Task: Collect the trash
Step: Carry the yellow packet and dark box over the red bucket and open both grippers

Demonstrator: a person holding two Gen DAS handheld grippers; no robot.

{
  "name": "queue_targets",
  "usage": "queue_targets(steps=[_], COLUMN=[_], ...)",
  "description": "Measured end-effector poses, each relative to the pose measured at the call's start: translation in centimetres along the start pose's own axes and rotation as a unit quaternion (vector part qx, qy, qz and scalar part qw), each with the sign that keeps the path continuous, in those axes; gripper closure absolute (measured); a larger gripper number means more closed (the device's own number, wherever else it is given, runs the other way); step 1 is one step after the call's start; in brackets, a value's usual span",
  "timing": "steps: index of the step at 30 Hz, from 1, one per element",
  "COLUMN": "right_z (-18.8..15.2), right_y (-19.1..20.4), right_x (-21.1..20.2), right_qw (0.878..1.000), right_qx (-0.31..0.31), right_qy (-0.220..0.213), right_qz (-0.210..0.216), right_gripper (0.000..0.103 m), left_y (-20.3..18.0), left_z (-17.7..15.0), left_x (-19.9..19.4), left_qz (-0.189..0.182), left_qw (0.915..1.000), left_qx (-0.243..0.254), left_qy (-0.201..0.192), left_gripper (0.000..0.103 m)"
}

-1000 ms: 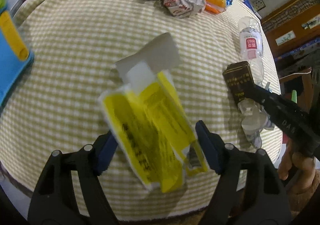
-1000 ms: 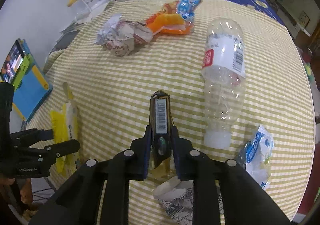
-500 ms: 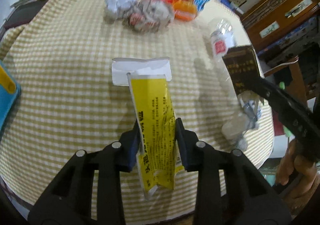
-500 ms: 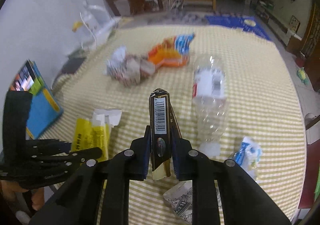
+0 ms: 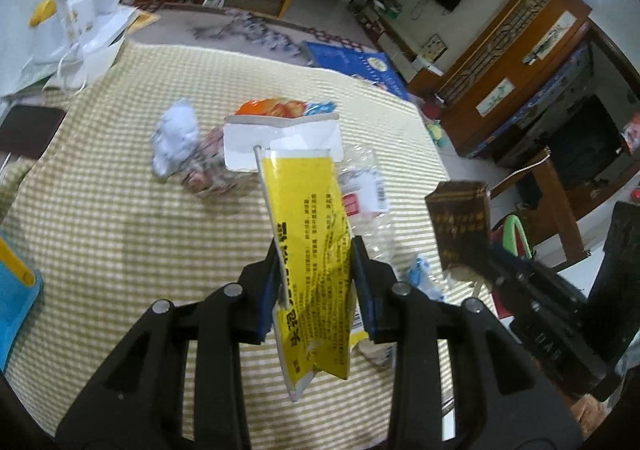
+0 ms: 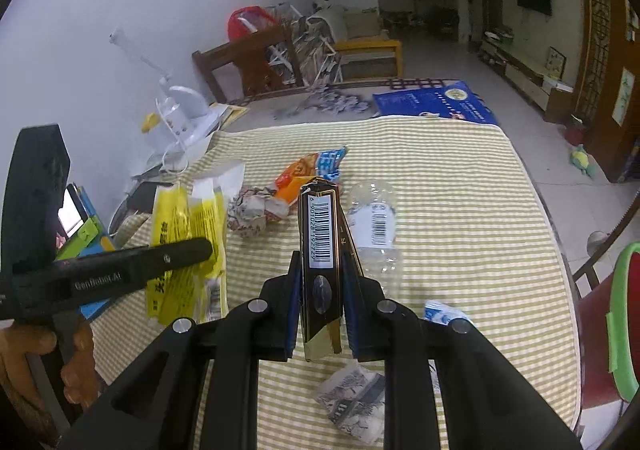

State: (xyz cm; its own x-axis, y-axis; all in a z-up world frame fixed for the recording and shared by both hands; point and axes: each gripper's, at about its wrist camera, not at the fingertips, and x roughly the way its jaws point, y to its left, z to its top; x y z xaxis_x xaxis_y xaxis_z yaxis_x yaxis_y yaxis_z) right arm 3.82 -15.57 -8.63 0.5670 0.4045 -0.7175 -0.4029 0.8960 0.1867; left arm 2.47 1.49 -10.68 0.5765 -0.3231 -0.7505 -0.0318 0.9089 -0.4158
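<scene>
Our left claw now clamped on the yellow packet, lifted off the bench, right claw still gripping the dark box, higher above the bottle.

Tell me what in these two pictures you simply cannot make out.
- Left camera: the crumpled paper and clear bottle are partly hidden by the yellow packet in the left gripper.
- Left camera: the dark box is blurred; its print is unreadable.
- Right camera: the bottle's cap end lies behind the right gripper.
- Both cameras: no bin for the trash is recognisable.
</scene>
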Motion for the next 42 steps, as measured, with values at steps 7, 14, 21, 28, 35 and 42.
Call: queue_targets(steps=[7, 14, 21, 28, 35, 42], right_z=[-0.7, -1.0, -1.3, -1.6, -1.8, -2.0], right_y=[-1.5, -3.0, -4.1, -5.3, -7.0, -9.1], right_x=[-1.0, -1.8, -2.3, -2.8, -3.6, -4.6], right_qw=[1.0, 0.999, 0.999, 0.999, 0.998, 0.996], right_qx=[0.019, 0.032, 0.038, 0.046, 0.056, 0.07], right_qy=[-0.006, -0.009, -0.011, -0.01, -0.013, -0.019], right_qz=[-0.012, -0.019, -0.021, -0.027, -0.037, -0.051], right_gripper=[0.085, 0.085, 0.085, 0.085, 0.085, 0.085], left_y=[-1.5, -2.6, -3.9, -5.1, -6.3, -7.7], left_z=[-0.2, -0.5, -0.6, -0.7, -0.5, -0.3], left_x=[-0.2, -0.1, 0.2, 0.8, 1.4, 2.0], left_qz=[-0.009, -0.01, -0.012, -0.018, -0.023, -0.027], left_qw=[0.9998, 0.9996, 0.9994, 0.999, 0.9985, 0.9979], left_qx=[0.017, 0.024, 0.032, 0.04, 0.049, 0.057], left_qy=[0.004, 0.005, 0.006, 0.011, 0.012, 0.013], left_gripper=[0.071, 0.071, 0.071, 0.071, 0.071, 0.071])
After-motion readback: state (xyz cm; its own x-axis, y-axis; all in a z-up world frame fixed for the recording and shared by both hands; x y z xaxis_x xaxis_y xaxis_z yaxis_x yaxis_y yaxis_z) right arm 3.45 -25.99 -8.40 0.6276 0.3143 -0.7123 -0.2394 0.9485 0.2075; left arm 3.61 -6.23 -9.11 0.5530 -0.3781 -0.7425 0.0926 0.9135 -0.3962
